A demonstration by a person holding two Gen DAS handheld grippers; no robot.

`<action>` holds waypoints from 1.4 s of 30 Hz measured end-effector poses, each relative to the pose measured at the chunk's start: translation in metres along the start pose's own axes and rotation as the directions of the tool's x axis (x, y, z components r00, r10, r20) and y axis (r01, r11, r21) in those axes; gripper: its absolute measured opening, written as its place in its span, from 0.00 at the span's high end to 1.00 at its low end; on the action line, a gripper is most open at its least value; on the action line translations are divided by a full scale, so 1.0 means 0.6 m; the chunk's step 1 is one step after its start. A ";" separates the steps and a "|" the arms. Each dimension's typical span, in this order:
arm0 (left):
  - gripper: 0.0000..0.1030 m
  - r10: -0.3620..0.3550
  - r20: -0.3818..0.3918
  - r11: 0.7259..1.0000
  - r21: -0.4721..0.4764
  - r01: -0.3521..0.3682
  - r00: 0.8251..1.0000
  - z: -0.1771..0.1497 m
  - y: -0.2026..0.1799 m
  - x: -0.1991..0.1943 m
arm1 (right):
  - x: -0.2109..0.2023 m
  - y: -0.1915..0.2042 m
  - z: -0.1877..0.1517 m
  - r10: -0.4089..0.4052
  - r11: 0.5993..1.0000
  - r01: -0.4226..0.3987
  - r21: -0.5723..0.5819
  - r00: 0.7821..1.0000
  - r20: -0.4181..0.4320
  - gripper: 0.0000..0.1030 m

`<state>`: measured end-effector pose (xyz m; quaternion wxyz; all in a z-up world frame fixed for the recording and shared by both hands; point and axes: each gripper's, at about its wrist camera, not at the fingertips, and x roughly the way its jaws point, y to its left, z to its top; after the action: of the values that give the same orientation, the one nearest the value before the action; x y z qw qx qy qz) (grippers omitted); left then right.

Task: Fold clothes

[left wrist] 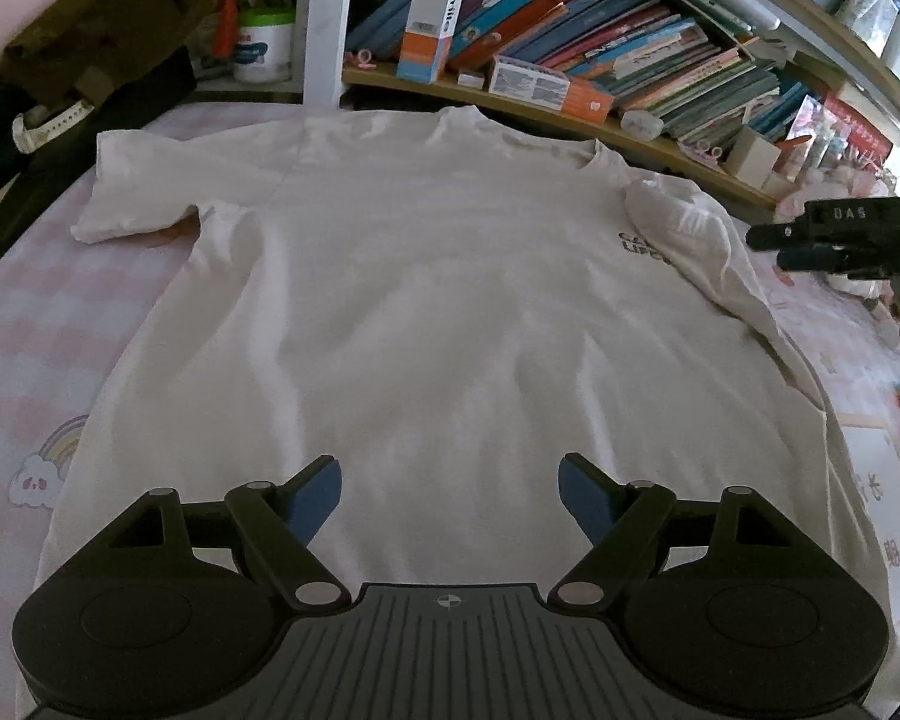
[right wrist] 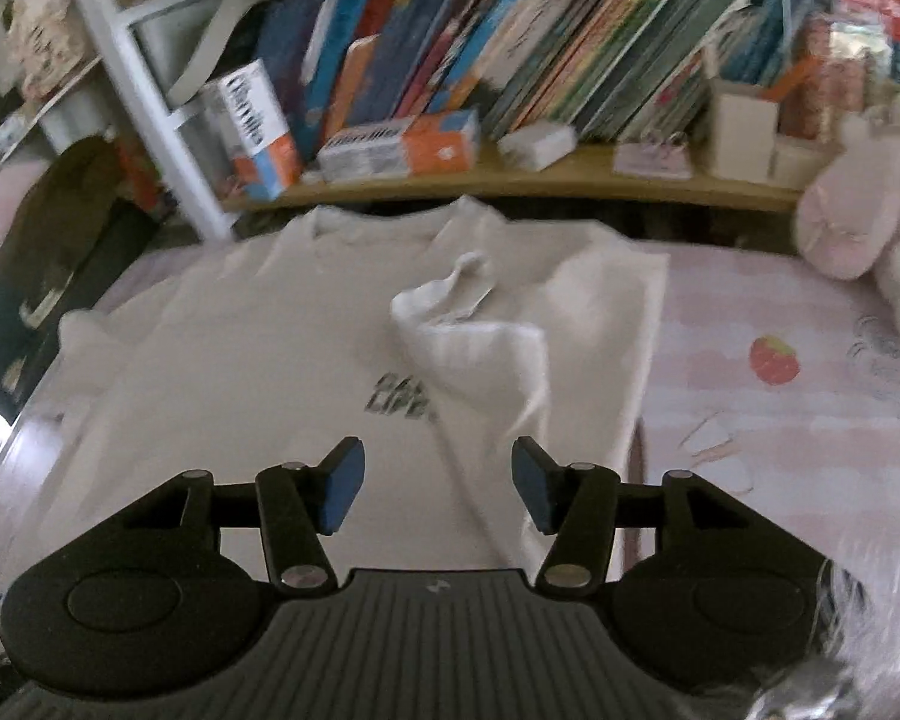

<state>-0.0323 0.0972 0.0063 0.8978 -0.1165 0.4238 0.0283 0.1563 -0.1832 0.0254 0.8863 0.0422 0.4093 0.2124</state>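
A white T-shirt [left wrist: 426,300] lies flat, front up, on a pink checked bed cover [left wrist: 24,348]. Its left sleeve [left wrist: 132,192] is spread out. The right sleeve [right wrist: 480,348] is folded inward over the chest and covers part of the dark print [right wrist: 399,399]. My left gripper [left wrist: 450,495] hovers open over the shirt's lower part, nothing between its blue pads. My right gripper [right wrist: 438,480] stands open just short of the folded sleeve, with only cloth beneath it. In the left wrist view the right gripper [left wrist: 774,247] is off the shirt's right edge.
A low wooden shelf [left wrist: 570,114] packed with books and boxes runs behind the collar. A white post [left wrist: 324,24] stands at the back. Dark clothes [left wrist: 90,48] are piled at the far left. Pink plush toys [right wrist: 858,216] sit at the right.
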 end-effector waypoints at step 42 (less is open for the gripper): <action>0.20 0.068 -0.013 0.996 -0.057 -0.069 0.998 -0.008 0.028 -0.014 | 0.123 0.059 -0.010 0.125 0.992 -0.127 -0.001 0.977 -0.173 0.53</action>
<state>-0.0440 0.1130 0.0067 0.8901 -0.1280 0.4317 0.0705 0.1818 -0.1211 -0.0221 0.8325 0.0443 0.4798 0.2733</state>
